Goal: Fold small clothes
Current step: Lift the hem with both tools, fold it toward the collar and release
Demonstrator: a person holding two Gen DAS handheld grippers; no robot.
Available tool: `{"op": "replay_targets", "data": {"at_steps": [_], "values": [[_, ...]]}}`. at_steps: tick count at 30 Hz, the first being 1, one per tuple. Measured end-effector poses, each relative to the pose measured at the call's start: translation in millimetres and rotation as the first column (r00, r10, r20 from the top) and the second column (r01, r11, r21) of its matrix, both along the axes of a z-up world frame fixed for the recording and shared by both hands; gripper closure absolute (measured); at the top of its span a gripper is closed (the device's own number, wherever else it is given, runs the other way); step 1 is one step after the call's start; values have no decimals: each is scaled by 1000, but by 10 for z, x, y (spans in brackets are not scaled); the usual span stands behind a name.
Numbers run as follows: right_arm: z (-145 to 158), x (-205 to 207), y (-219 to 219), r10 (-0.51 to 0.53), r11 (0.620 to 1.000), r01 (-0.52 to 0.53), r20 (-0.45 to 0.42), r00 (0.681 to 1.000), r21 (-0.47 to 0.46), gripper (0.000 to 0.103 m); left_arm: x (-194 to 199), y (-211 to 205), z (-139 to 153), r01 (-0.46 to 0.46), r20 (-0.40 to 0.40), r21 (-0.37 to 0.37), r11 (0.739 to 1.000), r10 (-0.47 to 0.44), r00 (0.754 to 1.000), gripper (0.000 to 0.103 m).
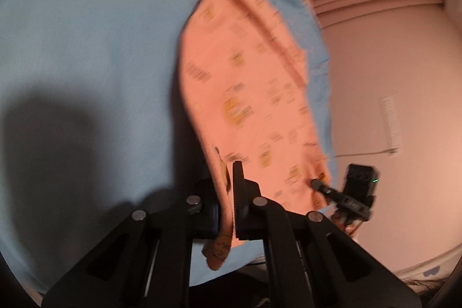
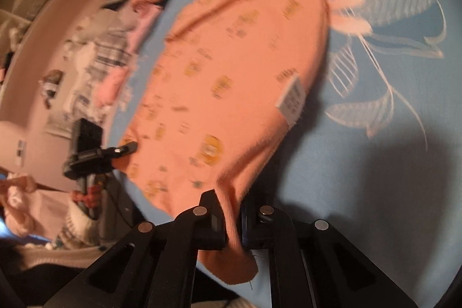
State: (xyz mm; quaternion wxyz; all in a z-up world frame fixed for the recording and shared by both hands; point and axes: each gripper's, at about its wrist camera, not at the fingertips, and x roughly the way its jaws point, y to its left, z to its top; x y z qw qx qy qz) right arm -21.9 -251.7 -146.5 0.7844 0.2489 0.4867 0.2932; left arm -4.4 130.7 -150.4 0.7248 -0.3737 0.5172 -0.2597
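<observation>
Left gripper (image 1: 231,207), seen from its own wrist camera, is clamped on one near corner of the peach printed garment (image 1: 248,94); the cloth passes between the 2 fingers and a short tail hangs below them. Right gripper (image 2: 231,224) is likewise closed on the opposite near corner of the same garment (image 2: 231,71), with a fold of fabric pinched between its fingers. Each gripper also appears in the other's view at the far corner of the near edge.

Position of the work: the garment is held taut along its near edge and slopes away over the blue bedsheet (image 2: 375,152), which carries a printed flower and leaf motif. Whether the far end touches the sheet cannot be told; both views are motion-blurred. A white care label (image 2: 291,98) shows on the upper face, which suggests the inside is turned outward.

Progress, as a judgement: early. The piece is grasped and spread, yet no crease or fold is visible. A heap of other clothes (image 2: 109,59) lies past the sheet's edge, apparently unfolded, so most of the task remains.
</observation>
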Motion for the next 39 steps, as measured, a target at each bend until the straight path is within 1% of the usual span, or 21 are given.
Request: {"op": "replay_targets", "data": {"at_steps": [2,6,9,11,15,16,21,23,27,28,31,32,35,36,39], "values": [[108,26,-20,-1,998,-2,47,999,62,94,76,34,109,-16,40,-57,998,18,999,100],[355,119,-27,-8,988,-15,142,990,156,94,232,35,320,-16,109,-118,993,29,994,100],[534,210,-3,-23,982,-17,207,978,190,94,412,47,498,-19,174,-180,983,51,983,100],[623,300,-5,-34,979,-15,237,971,201,94,519,34,566,-28,196,-205,978,69,978,100],[791,511,44,-71,979,14,279,958,202,94,836,-81,691,-41,226,-220,975,92,970,100],[816,559,31,-82,979,23,285,955,204,94,905,-56,726,-45,235,-221,974,98,967,100],[941,965,-160,-171,971,107,310,935,212,94,1353,-10,863,-78,272,-238,968,143,952,100],[958,1126,-212,-198,968,136,309,930,210,94,1549,-32,894,-89,279,-226,970,151,948,100],[958,1543,-275,-246,960,189,303,921,207,94,1925,-70,820,-106,274,-223,969,166,947,100],[948,1618,-293,-250,959,194,302,920,205,94,2073,-92,771,-113,264,-226,968,172,949,100],[909,1919,-318,-269,957,220,289,919,192,94,2299,-113,657,-126,244,-208,970,177,954,100],[882,2010,-326,-272,956,224,281,920,191,94,2430,-138,582,-130,228,-201,971,175,958,100],[747,2294,-338,-283,955,251,239,929,156,94,2631,-184,419,-138,192,-165,977,169,967,100],[657,2401,-346,-287,955,262,205,936,140,94,2674,-186,365,-142,178,-157,977,170,969,101],[471,2581,-385,-302,953,294,153,941,74,94,2847,-147,196,-180,136,-138,974,198,971,100]]}}
